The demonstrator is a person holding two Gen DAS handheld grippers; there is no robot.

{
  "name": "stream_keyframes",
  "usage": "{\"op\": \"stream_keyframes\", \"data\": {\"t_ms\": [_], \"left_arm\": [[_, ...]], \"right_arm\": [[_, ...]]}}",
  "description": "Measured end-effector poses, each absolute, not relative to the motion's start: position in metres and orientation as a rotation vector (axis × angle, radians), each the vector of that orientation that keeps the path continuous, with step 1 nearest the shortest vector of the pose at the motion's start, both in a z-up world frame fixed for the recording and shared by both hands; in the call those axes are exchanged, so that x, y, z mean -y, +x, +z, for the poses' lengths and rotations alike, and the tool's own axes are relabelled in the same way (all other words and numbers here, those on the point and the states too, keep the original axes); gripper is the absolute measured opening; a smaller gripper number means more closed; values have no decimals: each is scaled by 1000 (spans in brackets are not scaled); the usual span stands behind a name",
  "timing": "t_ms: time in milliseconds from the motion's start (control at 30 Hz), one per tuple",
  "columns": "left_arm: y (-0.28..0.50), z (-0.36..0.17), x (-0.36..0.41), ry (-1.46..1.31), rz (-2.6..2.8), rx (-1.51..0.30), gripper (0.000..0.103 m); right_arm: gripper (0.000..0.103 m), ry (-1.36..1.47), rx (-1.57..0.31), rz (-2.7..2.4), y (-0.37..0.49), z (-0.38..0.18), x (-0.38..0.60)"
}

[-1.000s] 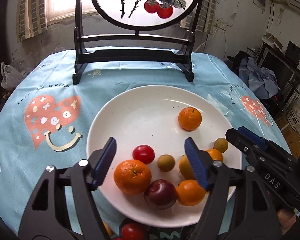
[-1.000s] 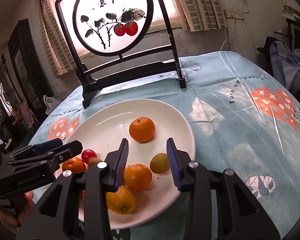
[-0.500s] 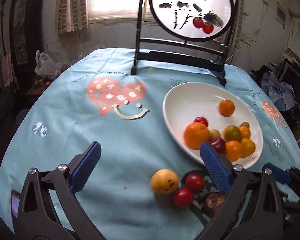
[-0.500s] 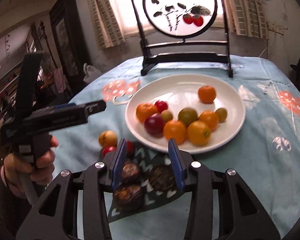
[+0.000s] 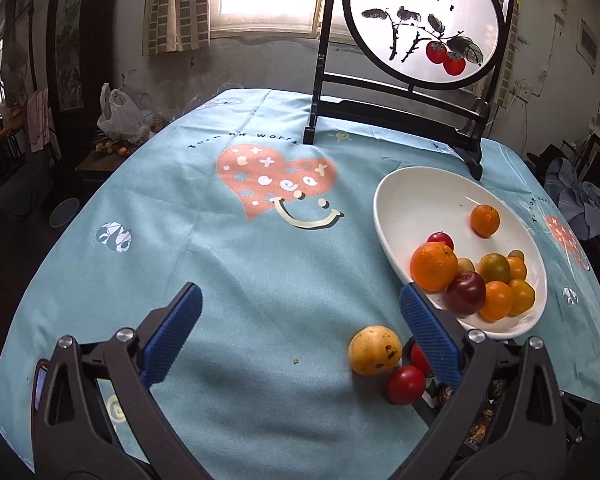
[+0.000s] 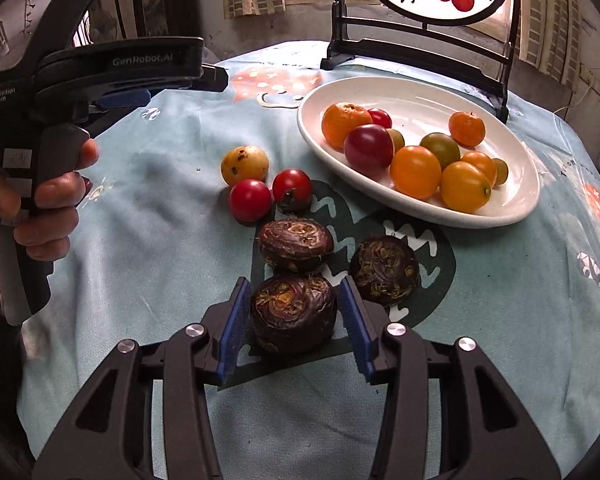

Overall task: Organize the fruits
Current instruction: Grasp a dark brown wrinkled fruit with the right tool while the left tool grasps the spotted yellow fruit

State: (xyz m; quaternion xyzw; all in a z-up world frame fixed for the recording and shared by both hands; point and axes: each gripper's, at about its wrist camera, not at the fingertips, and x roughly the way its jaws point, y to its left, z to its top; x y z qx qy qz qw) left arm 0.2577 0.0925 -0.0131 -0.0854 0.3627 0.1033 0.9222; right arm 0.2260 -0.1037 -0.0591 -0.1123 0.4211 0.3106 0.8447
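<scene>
A white oval plate (image 6: pixel 516 208) holds several oranges, a dark plum and small fruits; it also shows in the left wrist view (image 5: pixel 404 200). On the blue cloth lie a yellow fruit (image 6: pixel 244 165), two red tomatoes (image 6: pixel 250 200) and three dark brown water chestnuts. My right gripper (image 6: pixel 294 316) is open with its jaws on either side of the nearest chestnut (image 6: pixel 293 312), a small gap on each side. My left gripper (image 5: pixel 296 336) is wide open and empty over bare cloth, left of the yellow fruit (image 5: pixel 375 350).
A black-framed round painted screen (image 5: pixel 424 24) stands at the back of the table. The left gripper body and the hand holding it (image 6: pixel 60 184) fill the left of the right wrist view. The table edge curves close on all sides.
Both grippers pulled back from over the plate toward the near table edge. The left swung left over bare cloth. The right came down around the nearest chestnut.
</scene>
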Motion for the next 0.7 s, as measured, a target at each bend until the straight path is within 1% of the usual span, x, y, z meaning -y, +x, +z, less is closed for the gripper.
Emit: {"op": "stream_keyframes", "data": {"t_ms": [233, 400, 467, 600, 700], "left_arm": [[258, -15, -94, -186, 211, -750, 101], [259, -17, -94, -183, 215, -763, 101], [260, -18, -95, -185, 214, -768, 101], [261, -21, -95, -184, 211, -781, 101], [265, -26, -94, -195, 193, -808, 101]], "right_arm": [[50, -266, -923, 691, 225, -66, 98], [50, -315, -910, 670, 221, -71, 93], [46, -312, -908, 666, 222, -71, 94], [44, -270, -927, 687, 225, -69, 99], [44, -169, -936, 733, 230, -60, 109]]}}
